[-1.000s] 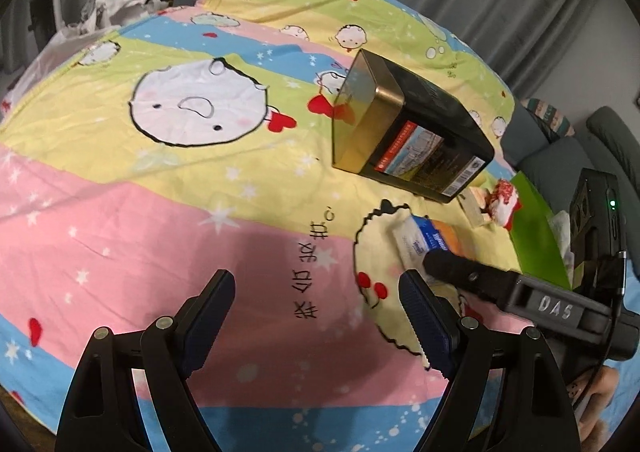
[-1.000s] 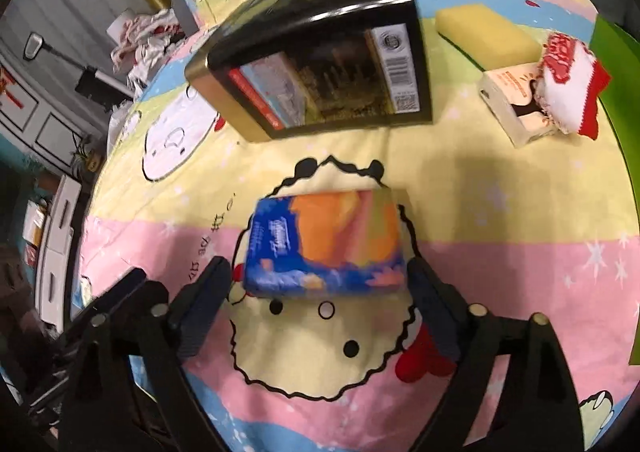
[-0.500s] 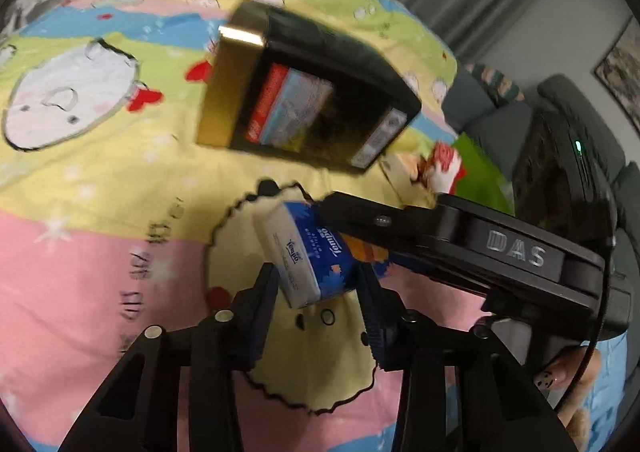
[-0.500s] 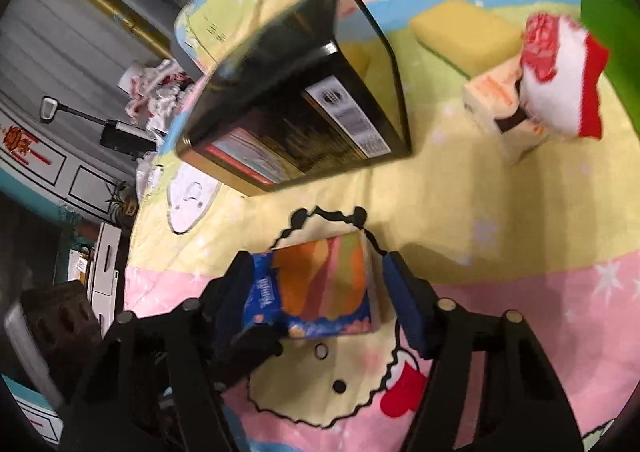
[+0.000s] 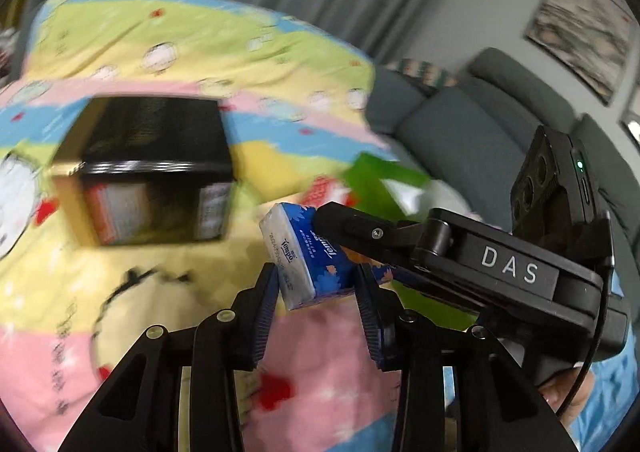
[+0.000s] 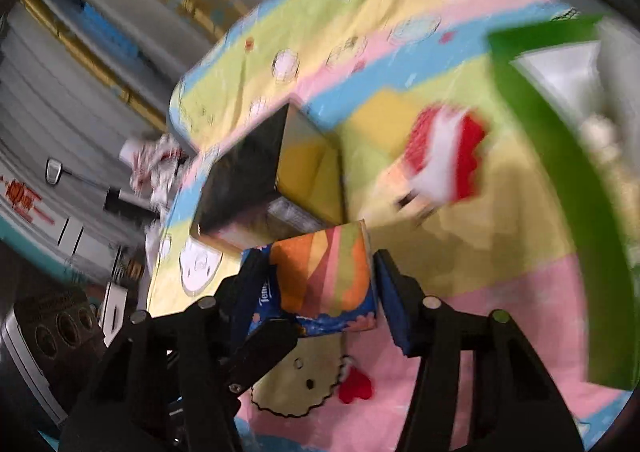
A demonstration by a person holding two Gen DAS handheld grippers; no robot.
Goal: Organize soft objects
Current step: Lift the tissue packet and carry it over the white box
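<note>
A blue tissue pack point(image 5: 304, 256) with an orange and pink striped face point(image 6: 324, 280) hangs a little above the cartoon quilt point(image 5: 160, 31), held by both grippers. My left gripper point(image 5: 316, 276) is shut on its near end, both ribbed pads pressing the sides. My right gripper point(image 6: 320, 272) holds the pack across its width, and its jaws are still closing on it. In the left wrist view one right finger point(image 5: 360, 230) lies across the pack's top. A left finger point(image 6: 264, 348) shows under the pack in the right wrist view.
A black and gold tin box point(image 5: 148, 171) stands on the quilt behind the pack. A yellow sponge point(image 6: 384, 107) and a red and white soft item point(image 6: 444, 159) lie farther back. A green container point(image 6: 560, 171) stands at the right, and a grey sofa point(image 5: 460, 123) lies beyond the bed.
Both grippers closed on the tissue pack, which lay flat on the quilt a second ago, and lifted it. Both views have swung towards the green container.
</note>
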